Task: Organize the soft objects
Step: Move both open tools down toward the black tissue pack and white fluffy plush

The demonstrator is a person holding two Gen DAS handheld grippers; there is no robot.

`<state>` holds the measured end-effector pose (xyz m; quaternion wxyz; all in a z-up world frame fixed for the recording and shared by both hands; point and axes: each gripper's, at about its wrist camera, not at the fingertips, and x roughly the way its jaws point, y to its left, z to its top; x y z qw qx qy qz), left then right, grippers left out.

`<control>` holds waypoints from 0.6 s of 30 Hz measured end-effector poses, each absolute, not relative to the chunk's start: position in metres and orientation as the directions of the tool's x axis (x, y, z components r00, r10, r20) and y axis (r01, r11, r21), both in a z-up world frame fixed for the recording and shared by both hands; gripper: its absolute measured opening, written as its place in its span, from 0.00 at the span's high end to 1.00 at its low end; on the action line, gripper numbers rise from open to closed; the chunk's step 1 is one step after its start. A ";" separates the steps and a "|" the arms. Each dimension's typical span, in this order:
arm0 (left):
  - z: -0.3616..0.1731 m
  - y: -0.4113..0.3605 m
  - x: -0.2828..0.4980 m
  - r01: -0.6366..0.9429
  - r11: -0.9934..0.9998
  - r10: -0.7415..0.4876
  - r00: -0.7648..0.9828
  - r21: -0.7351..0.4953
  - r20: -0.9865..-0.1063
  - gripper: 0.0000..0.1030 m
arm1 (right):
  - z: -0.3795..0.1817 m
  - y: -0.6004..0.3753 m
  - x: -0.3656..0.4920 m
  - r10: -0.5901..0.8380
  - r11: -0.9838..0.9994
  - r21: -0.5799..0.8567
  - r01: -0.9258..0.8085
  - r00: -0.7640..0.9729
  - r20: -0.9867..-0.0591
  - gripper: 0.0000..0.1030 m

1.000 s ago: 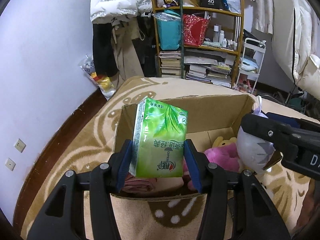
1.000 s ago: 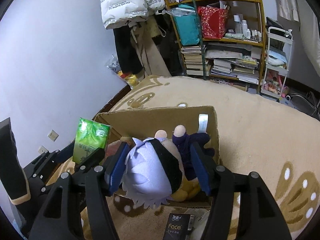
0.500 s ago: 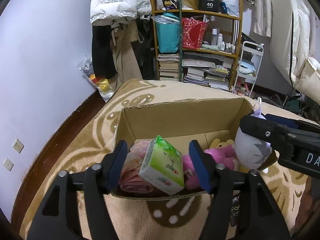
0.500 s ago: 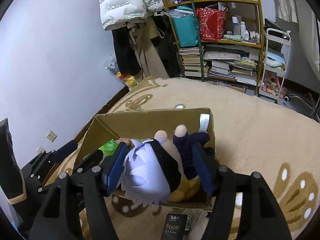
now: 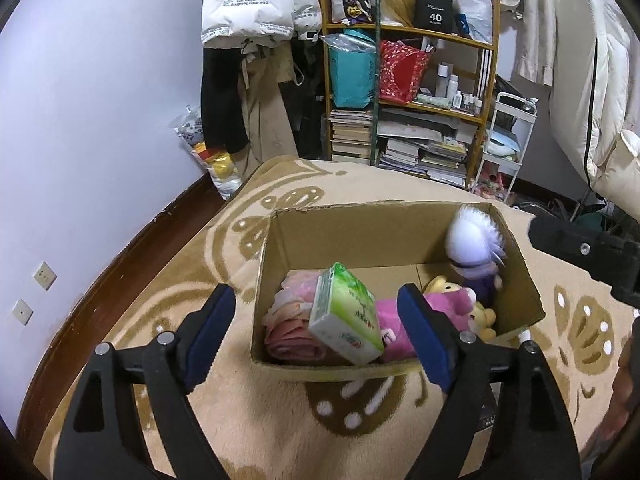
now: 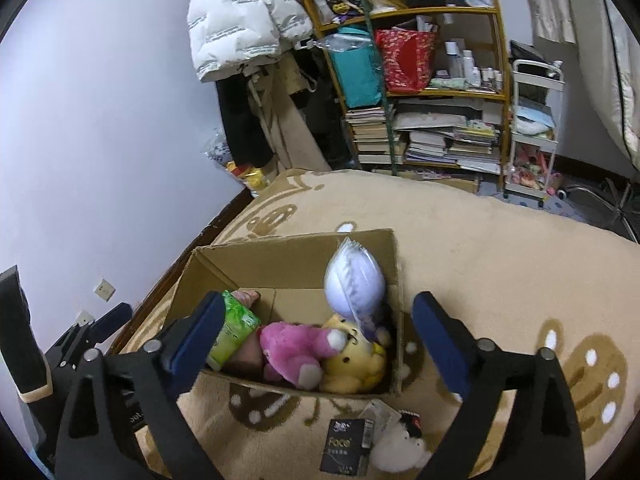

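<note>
The room is a bit dim, with soft light that looks a little blue on the wall (image 5: 100,100), and no strong shadows or bright shiny spots show. Both pictures are round like a fish's eye, so the shelf (image 6: 432,92) and the wall bend near the sides, and the corners are black. Most things look sharp, but the white-haired doll (image 5: 474,240) in the box (image 5: 360,232) is smeared and fuzzy in both views.
</note>
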<state>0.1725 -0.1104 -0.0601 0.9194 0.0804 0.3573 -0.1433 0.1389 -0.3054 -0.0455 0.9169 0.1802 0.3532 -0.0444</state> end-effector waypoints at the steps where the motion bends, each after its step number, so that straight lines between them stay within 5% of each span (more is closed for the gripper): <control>1: -0.059 -0.110 0.171 0.319 0.947 -0.206 0.702 0.042 -0.682 0.15 | -0.045 -0.306 0.137 0.038 0.931 0.292 0.218 0.739 -0.672 0.02; 18: -0.054 -0.117 0.125 0.371 0.925 -0.206 0.671 0.083 -0.712 0.07 | -0.046 -0.310 0.082 0.034 0.893 0.337 0.297 0.703 -0.710 0.00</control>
